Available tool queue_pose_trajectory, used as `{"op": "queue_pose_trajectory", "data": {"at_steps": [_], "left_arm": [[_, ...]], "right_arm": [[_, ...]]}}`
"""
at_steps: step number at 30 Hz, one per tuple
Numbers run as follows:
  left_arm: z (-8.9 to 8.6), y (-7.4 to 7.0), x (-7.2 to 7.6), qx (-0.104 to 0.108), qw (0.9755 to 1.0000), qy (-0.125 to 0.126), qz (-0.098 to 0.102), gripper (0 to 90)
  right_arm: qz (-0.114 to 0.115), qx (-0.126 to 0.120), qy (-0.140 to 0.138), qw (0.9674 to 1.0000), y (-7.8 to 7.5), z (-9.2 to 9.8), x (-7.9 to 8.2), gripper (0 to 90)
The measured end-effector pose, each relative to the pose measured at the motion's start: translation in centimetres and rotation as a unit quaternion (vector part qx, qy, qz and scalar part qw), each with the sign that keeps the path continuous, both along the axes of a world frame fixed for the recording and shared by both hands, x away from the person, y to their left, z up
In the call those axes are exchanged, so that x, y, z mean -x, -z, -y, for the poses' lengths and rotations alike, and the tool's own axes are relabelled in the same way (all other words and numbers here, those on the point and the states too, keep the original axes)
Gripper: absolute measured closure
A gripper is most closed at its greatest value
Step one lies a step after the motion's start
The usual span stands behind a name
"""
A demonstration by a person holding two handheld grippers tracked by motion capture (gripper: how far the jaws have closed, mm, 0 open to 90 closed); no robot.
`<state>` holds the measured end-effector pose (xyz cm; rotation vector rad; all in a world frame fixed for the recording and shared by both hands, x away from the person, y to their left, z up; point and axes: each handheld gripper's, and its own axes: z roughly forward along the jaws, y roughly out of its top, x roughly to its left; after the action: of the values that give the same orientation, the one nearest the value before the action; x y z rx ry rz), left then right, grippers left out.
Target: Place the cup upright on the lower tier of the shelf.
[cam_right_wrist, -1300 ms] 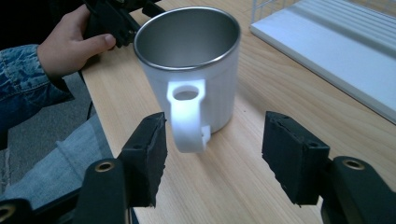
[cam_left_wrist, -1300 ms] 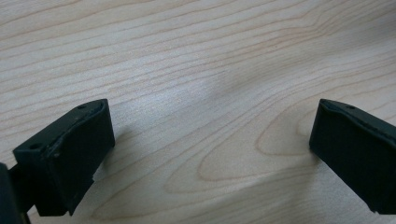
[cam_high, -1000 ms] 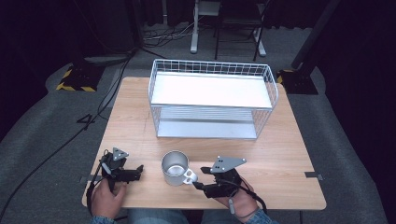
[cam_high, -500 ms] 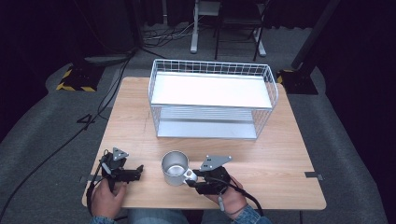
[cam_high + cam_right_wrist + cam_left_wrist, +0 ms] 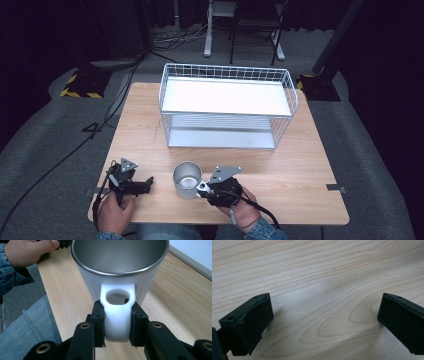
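A white mug with a steel inside (image 5: 187, 179) (image 5: 120, 270) stands upright on the wooden table (image 5: 300, 165) near its front edge. Its white handle (image 5: 117, 315) points toward me. My right gripper (image 5: 204, 188) (image 5: 117, 323) has just been closing and its pads now press on both sides of that handle. My left gripper (image 5: 145, 184) (image 5: 324, 320) rests low over bare wood to the left of the mug, its jaws wide apart with nothing between them.
A white wire basket (image 5: 227, 105) with a flat white shelf on top stands at the back middle of the table. Cables and stand legs lie on the dark floor beyond. A person's jeans and sleeve (image 5: 15, 277) show at the table's near edge.
The right gripper slid left toward the mug and its jaws closed onto the handle. The left gripper and the mug stayed in place.
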<state>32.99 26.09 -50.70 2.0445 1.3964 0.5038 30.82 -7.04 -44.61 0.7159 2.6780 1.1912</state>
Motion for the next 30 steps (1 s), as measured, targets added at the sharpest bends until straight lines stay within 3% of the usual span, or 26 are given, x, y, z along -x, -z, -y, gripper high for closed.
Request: {"op": "queue_pose_trajectory", "data": {"at_steps": [19,30], "left_arm": [[0.0,0.0,0.0,0.0,1.0,0.0,0.0,0.3],[0.0,0.0,0.0,0.0,1.0,0.0,0.0,0.3]], "right_arm": [[0.016,-0.004,0.0,0.9999,0.1,-0.1,0.19,71.1],[0.036,-0.029,0.013,0.9988,-0.34,0.12,0.32,71.4]]}}
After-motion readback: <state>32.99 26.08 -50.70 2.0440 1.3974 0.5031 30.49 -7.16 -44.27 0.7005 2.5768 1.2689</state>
